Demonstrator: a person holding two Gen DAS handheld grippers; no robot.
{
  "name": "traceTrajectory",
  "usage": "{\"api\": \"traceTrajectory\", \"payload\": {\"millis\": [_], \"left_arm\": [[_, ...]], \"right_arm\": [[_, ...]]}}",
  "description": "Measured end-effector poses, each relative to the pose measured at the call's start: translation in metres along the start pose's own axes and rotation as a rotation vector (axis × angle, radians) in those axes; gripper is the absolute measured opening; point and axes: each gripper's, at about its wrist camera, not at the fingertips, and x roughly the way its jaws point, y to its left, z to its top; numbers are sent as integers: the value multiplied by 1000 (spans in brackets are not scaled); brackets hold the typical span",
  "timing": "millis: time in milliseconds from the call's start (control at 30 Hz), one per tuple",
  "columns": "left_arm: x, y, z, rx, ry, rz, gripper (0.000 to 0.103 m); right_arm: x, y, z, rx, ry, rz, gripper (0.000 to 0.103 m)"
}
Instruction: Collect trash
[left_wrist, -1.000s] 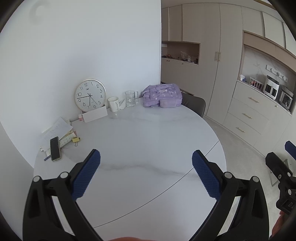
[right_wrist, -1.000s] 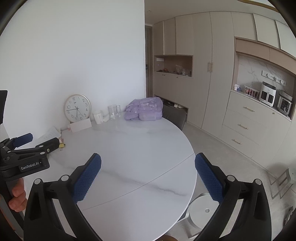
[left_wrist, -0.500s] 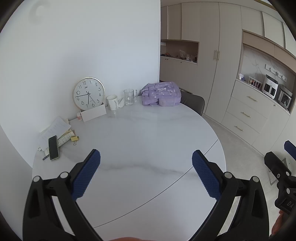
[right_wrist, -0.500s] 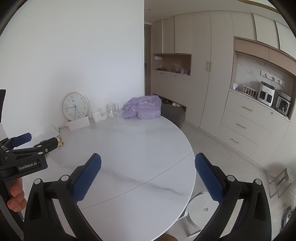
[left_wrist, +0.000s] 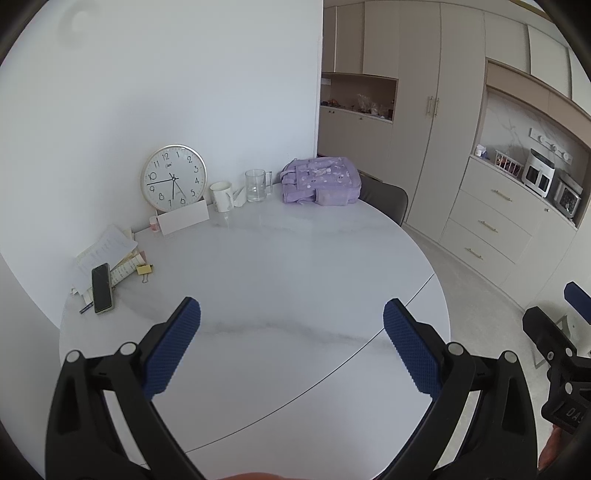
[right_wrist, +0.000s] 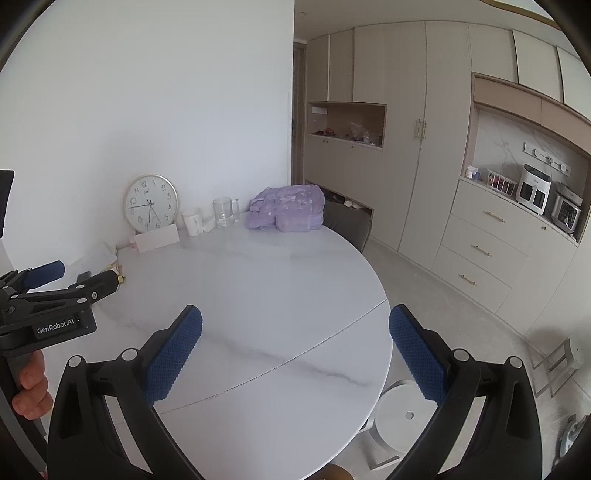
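My left gripper (left_wrist: 291, 321) is open and empty above the near part of a round white marble table (left_wrist: 295, 266). My right gripper (right_wrist: 295, 326) is open and empty too, above the table's near right edge. A crumpled white tissue (left_wrist: 239, 196) lies at the far edge between a white mug (left_wrist: 221, 196) and a glass mug (left_wrist: 256, 185); it also shows in the right wrist view (right_wrist: 209, 223). The left gripper's side shows at the left of the right wrist view (right_wrist: 55, 291).
A wall clock (left_wrist: 173, 178), a white card (left_wrist: 183, 221) and a purple bag (left_wrist: 320, 181) stand at the far edge. Papers, a phone (left_wrist: 101, 282) and a yellow binder clip (left_wrist: 144, 269) lie at the left. A dark chair (left_wrist: 384, 197) and a white stool (right_wrist: 404, 419) stand beside the table.
Both grippers have drifted slightly back and up, so the table looks a little farther away. Both stay open and empty.
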Motion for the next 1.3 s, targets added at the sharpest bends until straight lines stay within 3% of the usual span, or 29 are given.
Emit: {"api": "traceTrajectory", "payload": {"millis": [1300], "left_arm": [[9,-5,2,5,27,-26,95]], "right_arm": [[10,-10,1,-8,26,-1,101]]}}
